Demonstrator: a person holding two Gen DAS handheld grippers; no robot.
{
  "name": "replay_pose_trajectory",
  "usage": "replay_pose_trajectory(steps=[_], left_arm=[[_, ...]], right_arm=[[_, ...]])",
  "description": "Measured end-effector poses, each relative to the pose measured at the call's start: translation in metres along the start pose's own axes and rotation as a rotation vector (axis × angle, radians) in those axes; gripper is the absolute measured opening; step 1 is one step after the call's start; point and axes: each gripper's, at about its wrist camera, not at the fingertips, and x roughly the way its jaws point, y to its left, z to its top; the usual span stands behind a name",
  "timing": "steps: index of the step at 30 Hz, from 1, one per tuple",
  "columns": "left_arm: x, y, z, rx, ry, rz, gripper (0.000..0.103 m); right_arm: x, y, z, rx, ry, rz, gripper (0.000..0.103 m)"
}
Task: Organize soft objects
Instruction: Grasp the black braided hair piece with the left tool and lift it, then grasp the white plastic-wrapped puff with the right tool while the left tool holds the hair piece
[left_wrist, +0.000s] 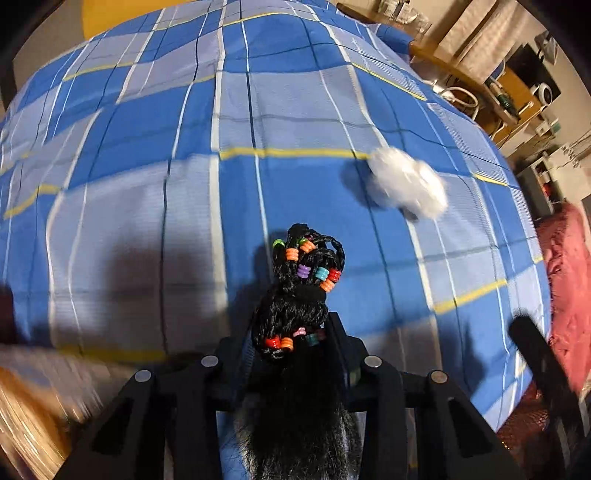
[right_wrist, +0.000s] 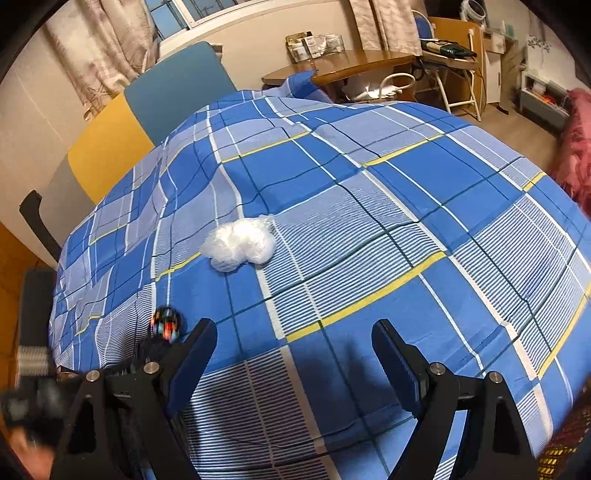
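Observation:
A black braided hair bundle with coloured beads (left_wrist: 306, 280) sticks up between the fingers of my left gripper (left_wrist: 291, 326), which is shut on it just above the blue plaid bedspread (left_wrist: 147, 206). Its loose black strands hang down toward the camera. The same bundle shows blurred at the left edge of the right wrist view (right_wrist: 166, 321). A white, crinkly puff of soft material (right_wrist: 240, 243) lies on the bed, ahead and to the right of the left gripper (left_wrist: 406, 184). My right gripper (right_wrist: 293, 332) hovers over the bedspread (right_wrist: 369, 206), open, nothing between its fingers.
A pink fluffy item (right_wrist: 576, 147) lies past the bed's right edge. Yellow and teal panels (right_wrist: 110, 144) stand behind the bed's far left. A wooden desk (right_wrist: 340, 66) and a folding chair (right_wrist: 450, 74) stand beyond its far end.

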Motion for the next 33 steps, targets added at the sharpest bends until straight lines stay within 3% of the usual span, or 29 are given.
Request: replay_pose_trajectory(steps=[4,13,16,19,26,28,30,33], left_arm=[[0.004,0.000,-0.033,-0.024,-0.006,-0.056,0.036],[-0.002,0.010,-0.079,-0.047,-0.180,-0.109,0.037],[-0.003,0.008,-0.089,-0.042,-0.223,-0.116,0.037],[-0.002,0.007,-0.093,-0.013,-0.264,-0.115,0.037],[0.001,0.001,-0.106,0.076,-0.358,-0.093,0.037],[0.001,0.001,-0.108,0.096,-0.367,-0.088,0.037],[0.001,0.000,-0.108,0.100,-0.372,-0.086,0.037],[0.001,0.000,-0.107,0.092,-0.371,-0.088,0.037]], right_arm=[[0.001,-0.003,0.002,-0.007,-0.014,-0.015,0.086],[-0.006,0.017,0.009,-0.143,-0.142,-0.003,0.087],[0.010,0.035,0.021,-0.236,-0.128,-0.005,0.088],[0.035,0.057,0.037,-0.319,-0.118,-0.017,0.096],[0.109,0.080,0.058,-0.324,0.009,-0.084,0.096],[0.120,0.083,0.059,-0.348,0.018,-0.088,0.089],[0.130,0.086,0.059,-0.376,0.041,-0.097,0.064],[0.134,0.079,0.057,-0.348,0.070,-0.084,0.041]])
